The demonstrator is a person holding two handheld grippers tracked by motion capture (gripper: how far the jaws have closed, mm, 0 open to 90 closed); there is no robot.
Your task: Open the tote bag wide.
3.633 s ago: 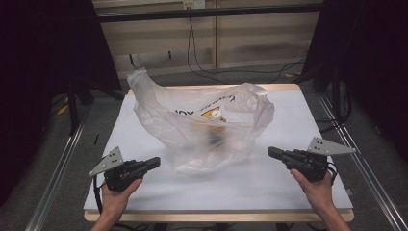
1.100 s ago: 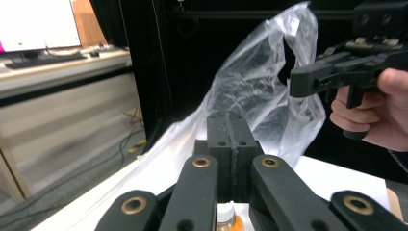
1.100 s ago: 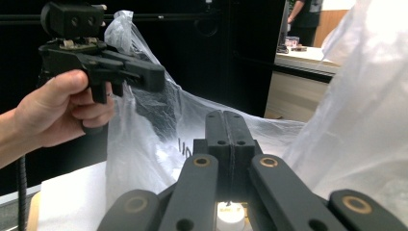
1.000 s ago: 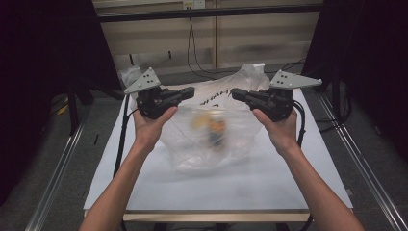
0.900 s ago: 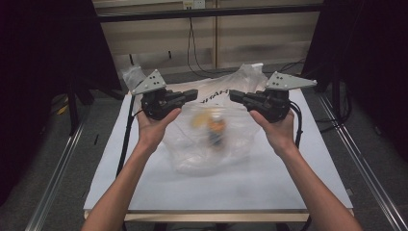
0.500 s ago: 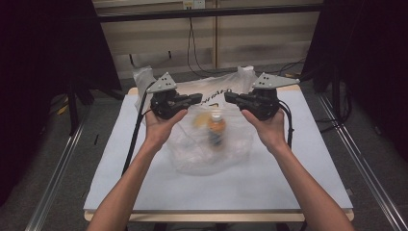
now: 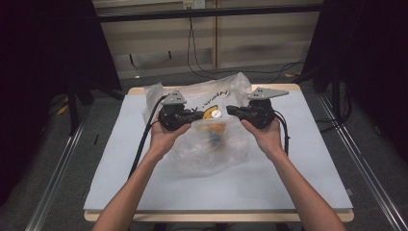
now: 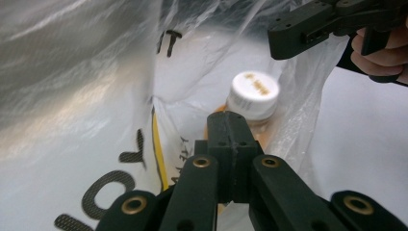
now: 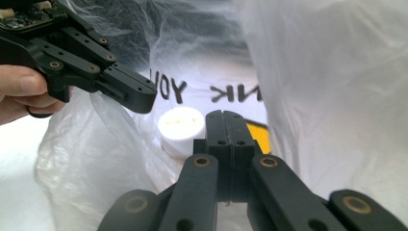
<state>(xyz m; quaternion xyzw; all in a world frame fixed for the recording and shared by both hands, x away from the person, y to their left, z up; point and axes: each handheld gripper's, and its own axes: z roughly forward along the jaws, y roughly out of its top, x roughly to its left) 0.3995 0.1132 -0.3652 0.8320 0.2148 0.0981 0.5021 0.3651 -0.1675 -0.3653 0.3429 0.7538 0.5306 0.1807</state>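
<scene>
Two forearms are seen entering from the bottom of the high view, each hand holding a black tool. The left tool and the right tool are held just left and right of the frame's centre, facing each other over a clear plastic bag that rests on the white desk.

In the left gripper view, the left tool's jaws are pressed together at the lower centre, apparently with a fold of bag film caught between them. In the right gripper view, the right tool's jaws are likewise shut, with the film bunched around them.

Just beyond the jaws, inside the bag, an orange bottle with a white cap is seen; the gold print on the cap is too small to read. Black lettering on the bag is seen mirrored through the film, reading "NK YOU" in the right gripper view.
</scene>
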